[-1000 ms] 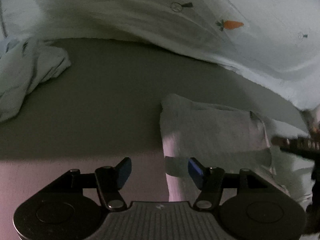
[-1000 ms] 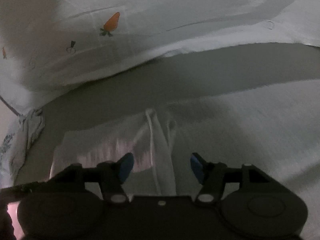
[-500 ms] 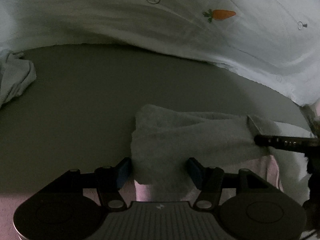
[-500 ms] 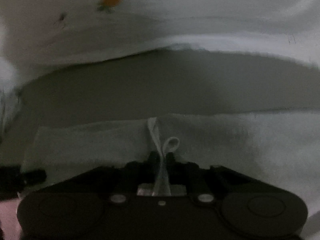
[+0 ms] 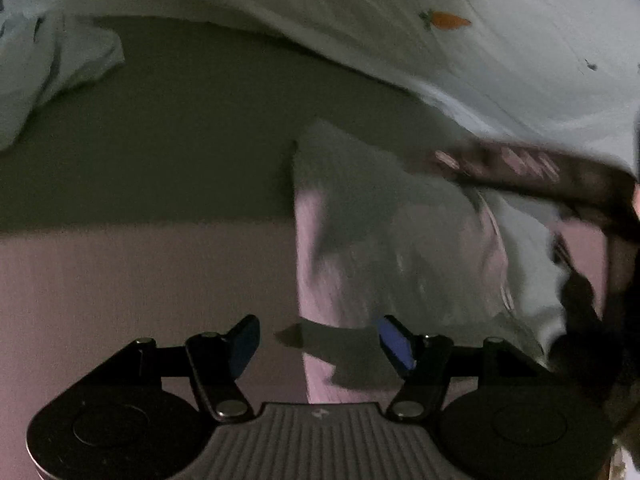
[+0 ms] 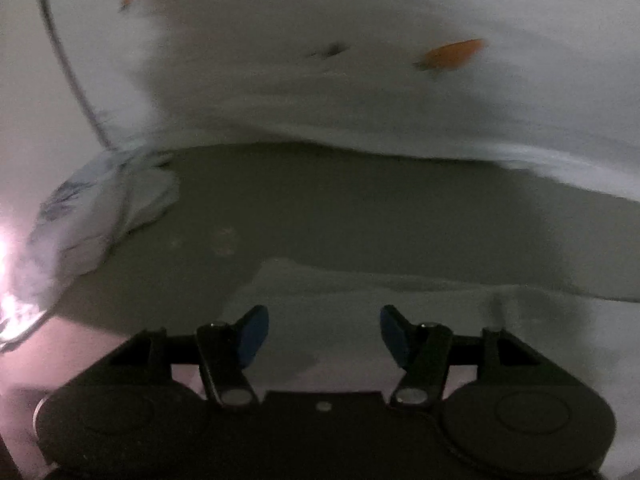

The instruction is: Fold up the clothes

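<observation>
Released now, folded garment lies lengthwise (away from camera).

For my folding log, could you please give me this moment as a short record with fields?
surface: grey bed sheet
garment in work: pale folded cloth, lying flat
left gripper: open, over the cloth's near edge
right gripper: open, above the same cloth, holding nothing
behind: white carrot-print bedding
far left: crumpled pale-blue garment
image quality: dim, motion-blurred
</observation>
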`<action>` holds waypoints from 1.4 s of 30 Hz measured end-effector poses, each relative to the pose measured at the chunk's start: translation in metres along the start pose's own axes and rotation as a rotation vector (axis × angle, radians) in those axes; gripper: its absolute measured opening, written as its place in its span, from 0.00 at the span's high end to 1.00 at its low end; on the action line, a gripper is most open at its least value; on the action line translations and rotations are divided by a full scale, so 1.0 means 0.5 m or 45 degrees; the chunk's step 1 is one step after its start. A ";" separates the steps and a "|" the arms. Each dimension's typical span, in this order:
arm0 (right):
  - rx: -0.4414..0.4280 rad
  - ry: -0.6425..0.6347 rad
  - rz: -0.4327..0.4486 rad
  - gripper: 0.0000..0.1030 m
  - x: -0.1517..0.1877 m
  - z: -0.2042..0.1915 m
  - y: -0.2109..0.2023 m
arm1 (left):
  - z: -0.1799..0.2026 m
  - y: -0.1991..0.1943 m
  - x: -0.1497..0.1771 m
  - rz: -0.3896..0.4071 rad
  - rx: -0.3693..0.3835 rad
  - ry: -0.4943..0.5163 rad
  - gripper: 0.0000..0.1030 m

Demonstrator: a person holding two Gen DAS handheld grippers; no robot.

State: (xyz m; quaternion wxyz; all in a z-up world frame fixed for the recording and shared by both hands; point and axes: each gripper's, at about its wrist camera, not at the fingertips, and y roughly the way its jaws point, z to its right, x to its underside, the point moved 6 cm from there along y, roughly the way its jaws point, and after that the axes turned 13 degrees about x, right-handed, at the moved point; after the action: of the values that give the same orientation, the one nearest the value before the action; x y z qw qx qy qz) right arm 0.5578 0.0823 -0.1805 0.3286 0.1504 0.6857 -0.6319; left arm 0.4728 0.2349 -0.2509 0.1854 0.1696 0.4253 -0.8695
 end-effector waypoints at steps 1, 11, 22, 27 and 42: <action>-0.023 -0.017 -0.017 0.39 -0.001 -0.019 0.007 | 0.006 0.002 0.010 0.010 -0.006 0.012 0.33; -0.021 -0.086 -0.134 0.30 0.001 -0.115 0.082 | 0.020 0.016 0.004 0.065 -0.055 -0.061 0.31; 0.025 -0.186 -0.123 0.89 0.016 -0.094 0.095 | 0.051 0.041 0.001 0.036 -0.124 0.015 0.77; -0.036 -0.100 -0.084 0.92 0.006 -0.062 0.071 | 0.088 0.039 -0.010 0.037 -0.157 0.063 0.91; -0.217 0.706 0.150 0.92 0.019 0.487 -0.151 | 0.520 0.094 -0.076 0.082 0.175 0.458 0.90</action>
State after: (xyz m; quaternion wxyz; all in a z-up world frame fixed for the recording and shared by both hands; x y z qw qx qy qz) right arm 0.5673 -0.1668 -0.1249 0.1765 0.3287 0.7900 -0.4866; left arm 0.4924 0.0063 -0.1146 0.1221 0.3480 0.3857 -0.8457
